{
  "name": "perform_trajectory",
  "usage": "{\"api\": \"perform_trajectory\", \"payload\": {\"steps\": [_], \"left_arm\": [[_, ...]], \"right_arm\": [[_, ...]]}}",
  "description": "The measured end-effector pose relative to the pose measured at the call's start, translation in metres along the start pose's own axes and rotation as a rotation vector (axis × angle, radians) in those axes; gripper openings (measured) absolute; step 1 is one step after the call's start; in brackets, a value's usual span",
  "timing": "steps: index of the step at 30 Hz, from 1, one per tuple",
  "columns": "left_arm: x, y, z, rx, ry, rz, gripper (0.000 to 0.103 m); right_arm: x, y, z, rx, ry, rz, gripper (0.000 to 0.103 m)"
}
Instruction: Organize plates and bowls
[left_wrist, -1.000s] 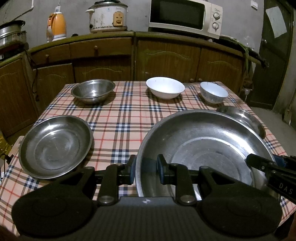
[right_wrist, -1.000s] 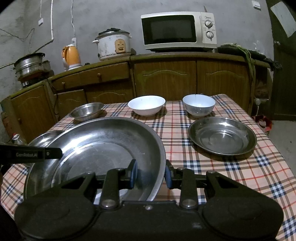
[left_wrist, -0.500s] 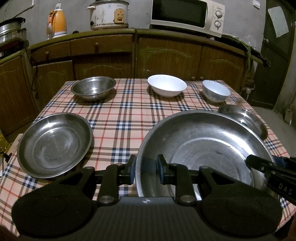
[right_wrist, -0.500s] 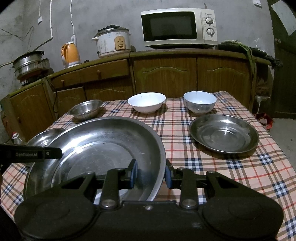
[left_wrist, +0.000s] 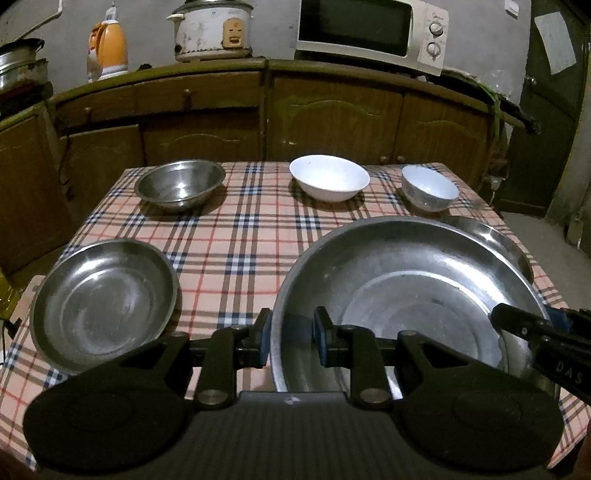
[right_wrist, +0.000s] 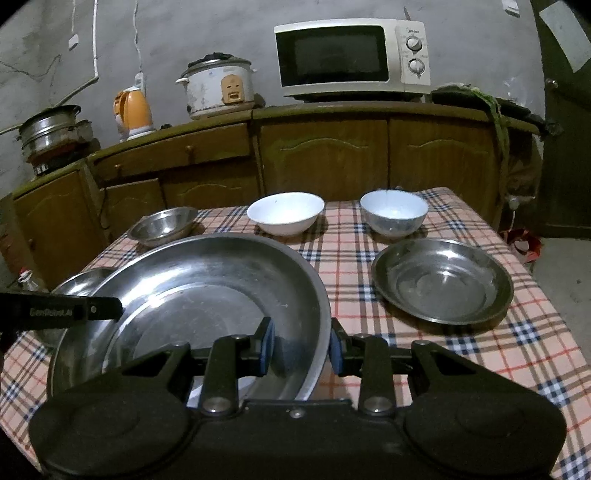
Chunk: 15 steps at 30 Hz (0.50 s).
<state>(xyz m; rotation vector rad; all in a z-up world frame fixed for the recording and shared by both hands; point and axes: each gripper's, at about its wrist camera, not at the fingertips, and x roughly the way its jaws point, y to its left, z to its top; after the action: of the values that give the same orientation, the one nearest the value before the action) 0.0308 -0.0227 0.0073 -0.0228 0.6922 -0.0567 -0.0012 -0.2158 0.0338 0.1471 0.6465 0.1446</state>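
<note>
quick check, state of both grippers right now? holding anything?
Left gripper: shut on the large steel basin, fingers clamped on its near-left rim.
Right gripper: shut on the same large steel basin, fingers clamped on its near-right rim.

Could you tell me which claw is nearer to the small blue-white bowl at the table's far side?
Right. The right claw grips the big steel basin's rim on the bowl's side; the left claw grips the opposite rim.
</note>
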Motion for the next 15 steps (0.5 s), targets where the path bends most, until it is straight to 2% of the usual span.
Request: {"api": "perform_trajectory", "payload": {"steps": [7, 15], "left_arm": [[0.001, -0.004, 0.017, 0.014, -0.001, -0.018, 0.025], [0.008, -0.003, 0.020, 0.027, 0.004, -0.030, 0.025]], "right_arm": [[-0.001, -0.006, 0.020, 0.018, 0.007, -0.017, 0.039], [0.003, -0.006, 0.030, 0.006, 0.021, -0.033, 0.039]]}}
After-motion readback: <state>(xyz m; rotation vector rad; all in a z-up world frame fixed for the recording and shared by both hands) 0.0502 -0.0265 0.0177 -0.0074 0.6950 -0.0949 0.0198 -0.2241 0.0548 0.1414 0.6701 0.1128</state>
